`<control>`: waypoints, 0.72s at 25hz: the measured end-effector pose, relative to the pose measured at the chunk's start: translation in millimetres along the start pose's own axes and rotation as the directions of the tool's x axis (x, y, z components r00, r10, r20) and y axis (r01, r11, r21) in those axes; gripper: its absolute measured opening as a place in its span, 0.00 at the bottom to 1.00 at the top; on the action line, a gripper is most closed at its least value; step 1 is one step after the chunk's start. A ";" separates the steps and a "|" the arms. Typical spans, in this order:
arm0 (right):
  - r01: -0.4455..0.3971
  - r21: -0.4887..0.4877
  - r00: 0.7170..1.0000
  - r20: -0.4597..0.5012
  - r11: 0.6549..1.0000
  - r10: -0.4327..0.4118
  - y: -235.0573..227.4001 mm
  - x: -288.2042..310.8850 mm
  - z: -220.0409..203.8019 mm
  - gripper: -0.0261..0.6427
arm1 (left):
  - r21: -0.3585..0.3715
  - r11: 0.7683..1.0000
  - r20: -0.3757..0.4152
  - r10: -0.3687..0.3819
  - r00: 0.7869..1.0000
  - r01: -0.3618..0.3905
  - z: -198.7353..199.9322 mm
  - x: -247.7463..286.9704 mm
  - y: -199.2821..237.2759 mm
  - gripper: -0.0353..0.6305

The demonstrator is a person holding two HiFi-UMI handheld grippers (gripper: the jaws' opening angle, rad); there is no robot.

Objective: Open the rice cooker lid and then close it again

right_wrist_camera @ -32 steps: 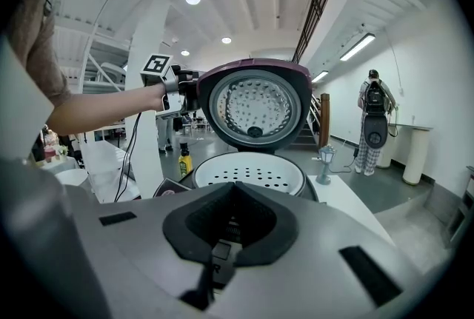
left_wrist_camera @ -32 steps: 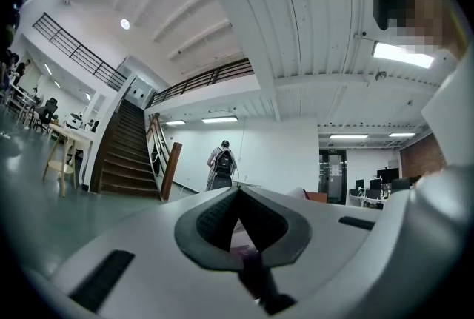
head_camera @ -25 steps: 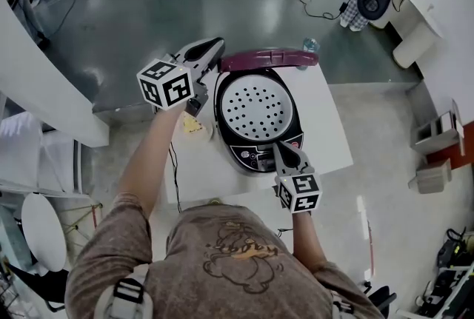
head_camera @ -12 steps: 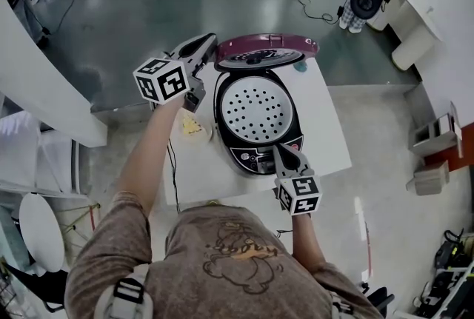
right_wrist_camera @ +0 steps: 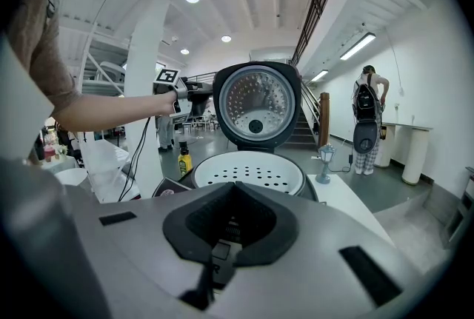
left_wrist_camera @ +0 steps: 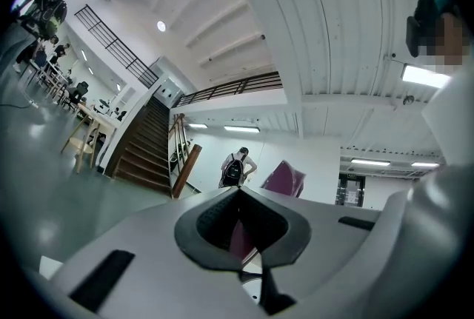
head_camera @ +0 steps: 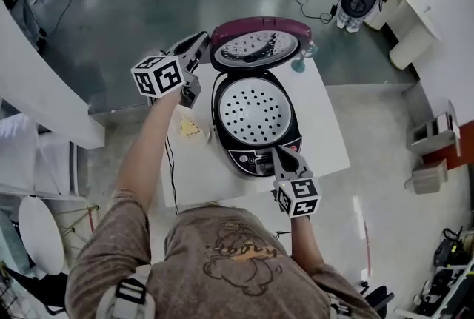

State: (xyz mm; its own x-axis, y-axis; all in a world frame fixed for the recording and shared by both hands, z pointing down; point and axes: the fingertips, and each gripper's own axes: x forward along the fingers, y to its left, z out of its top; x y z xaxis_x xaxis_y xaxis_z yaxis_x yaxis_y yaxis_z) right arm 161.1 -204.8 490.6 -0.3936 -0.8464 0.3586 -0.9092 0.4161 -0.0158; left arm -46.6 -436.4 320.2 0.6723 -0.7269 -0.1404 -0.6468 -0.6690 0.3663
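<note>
Lid [head_camera: 259, 44] is seen half raised over cooker [head_camera: 222, 134]. Left hand-held gripper [head_camera: 201, 41] is closed, at lid's edge. Right hand-held gripper [head_camera: 284, 154] is closed, at panel [head_camera: 254, 159]; print unreadable.

maroon lid [head_camera: 259, 40], silvery dotted underside; white perforated tray [head_camera: 254, 110]; black cooker body [head_camera: 226, 143]; white table [head_camera: 326, 129]; grey floor [head_camera: 111, 14]

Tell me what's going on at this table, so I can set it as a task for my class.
A person holds a tool in each hand at a black rice cooker on a small white table. The cooker's round maroon lid stands open, silver inner face showing, above a white perforated tray in the pot. The left tool, jaws together, has its tips at the lid's left rim. The right tool, also shut, points at the control panel on the cooker's front.
</note>
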 end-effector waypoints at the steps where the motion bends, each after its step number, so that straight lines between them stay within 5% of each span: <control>1: 0.000 0.000 1.000 0.000 1.000 0.000 -0.1 0.1 -0.1 0.05 | -0.004 1.000 0.001 0.001 1.000 -0.001 -0.5 0.6 2.4 0.08; 8: 0.005 -0.003 1.000 0.000 1.000 -0.005 -0.6 0.5 -1.0 0.05 | -0.023 1.000 -0.004 0.001 1.000 -0.001 -6.0 3.2 10.9 0.09; 18: 0.005 0.000 1.000 0.000 1.000 -0.005 -1.2 1.0 -1.5 0.05 | 0.093 0.994 0.019 -0.050 0.999 0.048 5.4 -4.2 -2.7 0.10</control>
State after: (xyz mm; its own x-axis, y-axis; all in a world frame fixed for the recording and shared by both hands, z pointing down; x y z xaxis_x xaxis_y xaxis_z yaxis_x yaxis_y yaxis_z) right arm 162.0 -205.6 492.4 -0.3891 -0.8486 0.3583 -0.9111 0.4120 -0.0137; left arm -49.6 -432.4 314.9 0.6966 -0.6955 -0.1763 -0.6447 -0.7146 0.2716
